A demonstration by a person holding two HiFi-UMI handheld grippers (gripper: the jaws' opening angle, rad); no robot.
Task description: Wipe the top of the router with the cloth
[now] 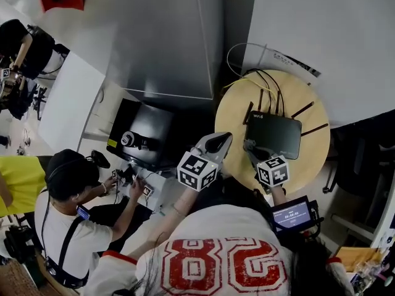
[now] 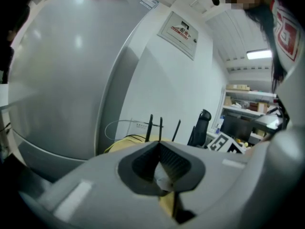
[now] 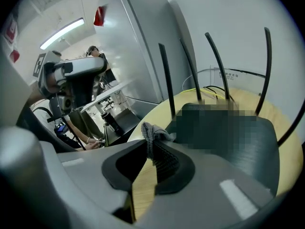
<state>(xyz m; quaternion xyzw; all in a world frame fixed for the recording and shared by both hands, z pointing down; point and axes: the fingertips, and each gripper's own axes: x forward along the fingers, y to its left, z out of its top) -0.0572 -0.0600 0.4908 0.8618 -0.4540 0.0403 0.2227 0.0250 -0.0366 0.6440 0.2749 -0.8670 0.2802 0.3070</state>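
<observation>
A black router (image 1: 273,134) with several upright antennas lies on a round wooden table (image 1: 311,159). My right gripper (image 1: 249,145) sits at the router's near left edge, shut on a small grey cloth (image 3: 153,130) that bunches out above the fingertips. In the right gripper view the router (image 3: 238,142) fills the right side just past my right gripper (image 3: 151,149). My left gripper (image 1: 217,143) hovers off the table's left rim, apart from the router. In its own view the left gripper (image 2: 158,143) is shut with nothing between the pads.
Cables (image 1: 262,82) trail off the table's back edge toward the white wall. A large grey cabinet (image 1: 166,36) stands to the left, with a black box (image 1: 145,134) below it. A seated person in a cap (image 1: 68,171) works on the floor at lower left.
</observation>
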